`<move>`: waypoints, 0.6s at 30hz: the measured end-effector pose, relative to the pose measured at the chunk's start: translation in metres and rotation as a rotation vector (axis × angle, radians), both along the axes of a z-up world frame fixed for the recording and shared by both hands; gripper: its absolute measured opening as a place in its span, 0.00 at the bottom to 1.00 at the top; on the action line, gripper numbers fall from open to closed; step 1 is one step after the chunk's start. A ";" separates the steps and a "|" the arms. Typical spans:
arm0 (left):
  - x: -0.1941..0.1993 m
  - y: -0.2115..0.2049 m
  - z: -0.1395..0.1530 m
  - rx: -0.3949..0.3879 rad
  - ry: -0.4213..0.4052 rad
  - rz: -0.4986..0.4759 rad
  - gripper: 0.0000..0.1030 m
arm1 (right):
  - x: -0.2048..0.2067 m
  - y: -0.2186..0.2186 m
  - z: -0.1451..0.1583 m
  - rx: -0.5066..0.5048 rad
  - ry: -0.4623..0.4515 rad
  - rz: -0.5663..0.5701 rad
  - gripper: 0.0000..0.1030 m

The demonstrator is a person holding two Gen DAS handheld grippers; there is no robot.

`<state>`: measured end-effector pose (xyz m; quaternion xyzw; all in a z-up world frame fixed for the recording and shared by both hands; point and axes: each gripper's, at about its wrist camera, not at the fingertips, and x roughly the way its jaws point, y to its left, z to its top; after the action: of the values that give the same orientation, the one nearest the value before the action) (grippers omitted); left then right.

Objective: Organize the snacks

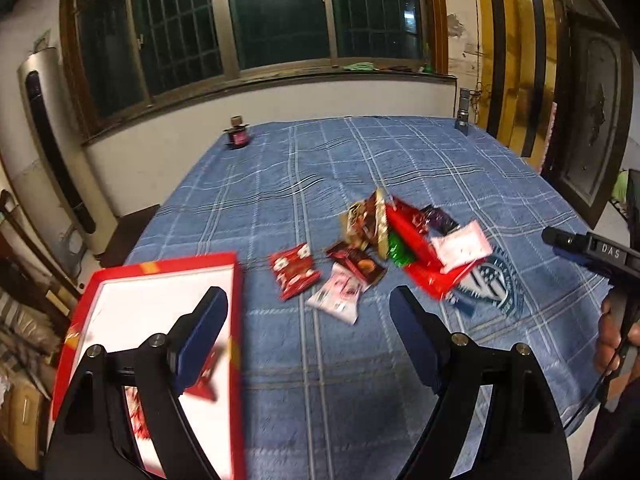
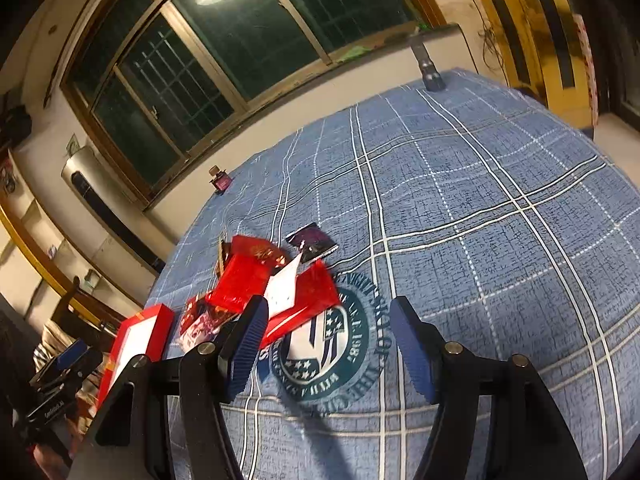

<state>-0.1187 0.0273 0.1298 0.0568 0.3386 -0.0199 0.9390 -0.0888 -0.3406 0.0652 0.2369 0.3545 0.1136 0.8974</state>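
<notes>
Your left gripper (image 1: 308,312) hangs with its jaws spread wide and nothing between them, low centre in the left wrist view. The snacks lie just above and to the right of it: a small red packet (image 1: 295,271) and a pink-and-white packet (image 1: 339,297) sit nearest, almost between the finger tips, with a dark brown packet (image 1: 357,265) touching the pink one. Beyond those, toward the right of centre, the heap of snacks (image 1: 416,240) overlaps, topped by a large red bag (image 1: 430,268) and a pale pink packet (image 1: 460,245). The pink-and-white packet's long axis runs diagonally, lower right to upper left.

The red box (image 1: 236,320) with its white inside sits at lower left, partly behind your left finger; something red and white already lies in it, though blur hides what.

Your right gripper (image 2: 326,316) is likewise agape and empty, and in its own view the heap (image 2: 256,280) lies up and left of the left finger. I judge the left gripper better placed for the loose packets, being nearer both them and the box.

All of it rests on a table covered by a blue plaid cloth (image 1: 360,160) carrying a round green crest (image 2: 324,344). A dark small jar (image 1: 237,135) and a grey flashlight (image 1: 463,114) stand at the far edge, below a barred window (image 1: 248,20).
</notes>
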 end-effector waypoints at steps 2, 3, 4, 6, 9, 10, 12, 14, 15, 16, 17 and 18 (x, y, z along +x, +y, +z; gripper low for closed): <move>0.011 -0.006 -0.003 0.006 0.011 -0.008 0.81 | 0.011 0.001 -0.003 0.019 0.020 0.027 0.64; 0.017 -0.009 -0.005 0.005 0.020 -0.014 0.81 | 0.019 0.004 -0.006 0.031 0.038 0.041 0.64; 0.023 -0.012 -0.007 0.000 0.029 -0.026 0.81 | 0.025 0.007 -0.008 0.039 0.051 0.055 0.64; 0.040 -0.020 -0.015 -0.005 0.056 -0.030 0.81 | 0.039 0.016 -0.014 0.060 0.081 0.089 0.64; 0.063 -0.025 -0.026 -0.060 0.106 -0.026 0.81 | 0.055 0.032 -0.023 0.063 0.116 0.105 0.64; 0.069 -0.026 -0.029 -0.076 0.124 -0.019 0.81 | 0.059 0.036 -0.026 0.063 0.121 0.113 0.63; 0.080 -0.029 -0.037 -0.138 0.164 -0.024 0.81 | 0.068 0.042 -0.033 0.071 0.138 0.120 0.62; 0.088 -0.034 -0.043 -0.180 0.191 -0.023 0.81 | 0.074 0.044 -0.040 0.082 0.142 0.118 0.62; 0.091 -0.037 -0.046 -0.189 0.198 -0.019 0.81 | 0.076 0.043 -0.043 0.096 0.142 0.116 0.62; 0.095 -0.040 -0.049 -0.194 0.205 -0.018 0.81 | 0.077 0.042 -0.046 0.112 0.142 0.117 0.62; 0.098 -0.043 -0.053 -0.198 0.215 -0.012 0.81 | 0.078 0.040 -0.050 0.140 0.144 0.126 0.62; 0.101 -0.046 -0.054 -0.204 0.222 -0.009 0.81 | 0.079 0.039 -0.051 0.152 0.147 0.136 0.61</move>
<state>-0.0179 -0.0185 0.0753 -0.0400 0.4363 -0.0646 0.8966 -0.0099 -0.3011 0.0139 0.2873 0.4251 0.1831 0.8386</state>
